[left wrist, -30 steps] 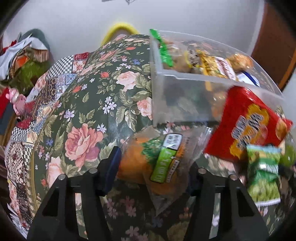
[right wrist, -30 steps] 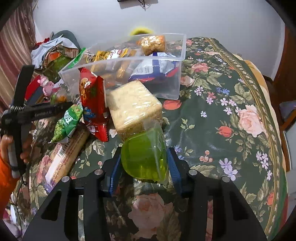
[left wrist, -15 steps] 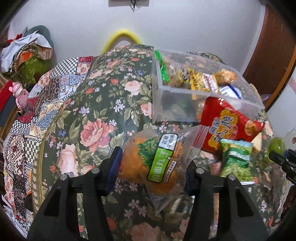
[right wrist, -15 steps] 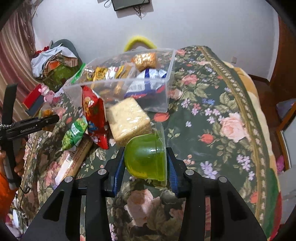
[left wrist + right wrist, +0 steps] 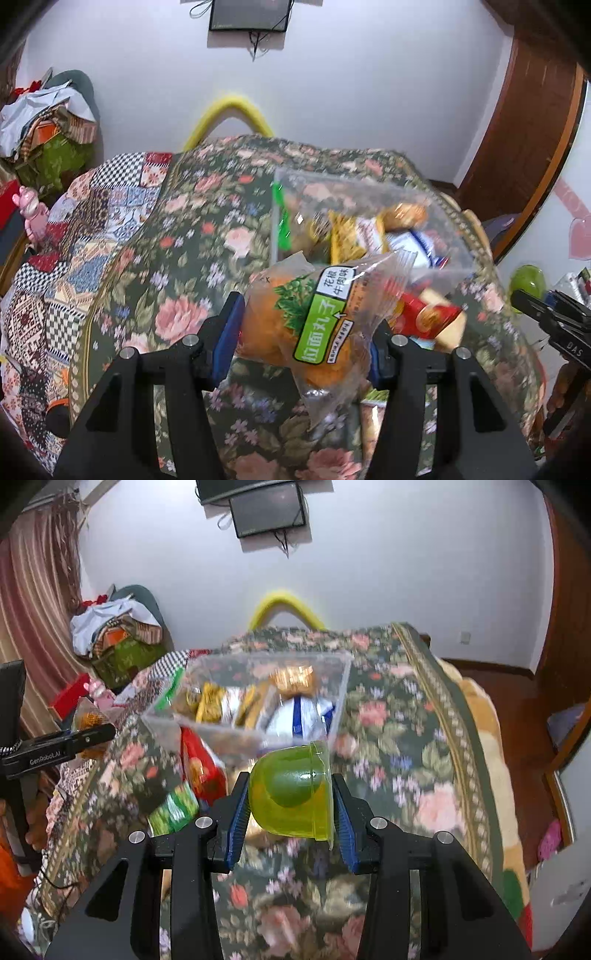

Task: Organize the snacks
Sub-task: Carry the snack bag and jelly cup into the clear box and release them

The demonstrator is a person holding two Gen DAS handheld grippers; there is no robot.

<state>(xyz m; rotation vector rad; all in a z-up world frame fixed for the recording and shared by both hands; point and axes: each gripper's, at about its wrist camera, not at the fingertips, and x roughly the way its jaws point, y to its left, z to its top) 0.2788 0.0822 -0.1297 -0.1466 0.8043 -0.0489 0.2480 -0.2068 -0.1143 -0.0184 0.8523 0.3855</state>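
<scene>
The left tool (image 5: pixel 303 343) is clamped on a clear bag of orange snack balls (image 5: pixel 314 328) with a green label, held up off the floral bedspread (image 5: pixel 177 258). The right tool (image 5: pixel 290 808) is clamped on a green jelly cup (image 5: pixel 291 790), its blue pads pressing on both sides of the cup, which lies tipped on its side above the bedspread. Beyond both tools a clear plastic bin (image 5: pixel 343 686) sits on the bed, already holding several packets: yellow ones, a blue and white one, and a golden one. Just in front of the bin lie a red snack pack (image 5: pixel 201 768) and a green packet (image 5: pixel 173 808), loose on the bedspread. A yellow curved bar (image 5: pixel 284 603) rises behind the bed, and a dark screen (image 5: pixel 267 511) hangs on the white wall.
</scene>
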